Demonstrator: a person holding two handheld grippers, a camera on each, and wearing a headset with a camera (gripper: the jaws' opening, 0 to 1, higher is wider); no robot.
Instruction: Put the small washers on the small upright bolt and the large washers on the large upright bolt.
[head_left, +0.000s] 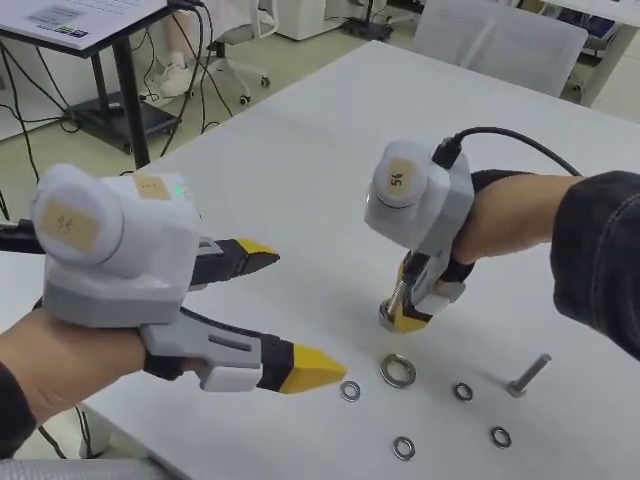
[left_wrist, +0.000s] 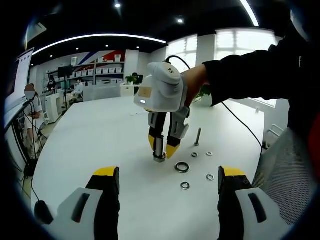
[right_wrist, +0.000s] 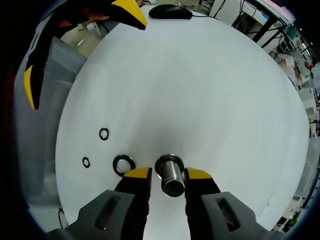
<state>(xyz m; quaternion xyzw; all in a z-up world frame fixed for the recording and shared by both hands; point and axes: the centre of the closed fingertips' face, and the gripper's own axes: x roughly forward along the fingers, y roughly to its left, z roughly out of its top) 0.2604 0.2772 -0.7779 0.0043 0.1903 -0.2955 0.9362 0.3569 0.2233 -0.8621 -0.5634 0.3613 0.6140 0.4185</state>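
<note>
My right gripper (head_left: 405, 318) is shut on the large bolt (head_left: 392, 305), which it holds upright with its head on the white table (head_left: 300, 150). From above, the bolt (right_wrist: 171, 177) sits between the yellow-tipped jaws. One large washer (head_left: 398, 371) lies flat just in front of it. Several small washers lie around, such as one (head_left: 350, 390) and another (head_left: 463, 391). The small bolt (head_left: 528, 375) lies on its side at the right. My left gripper (head_left: 300, 312) hovers open and holds nothing, left of the washers.
A grey chair back (head_left: 500, 40) stands at the table's far edge. A black desk (head_left: 80, 20) with cables stands on the floor at the far left. A dark mouse (right_wrist: 170, 11) lies on the table.
</note>
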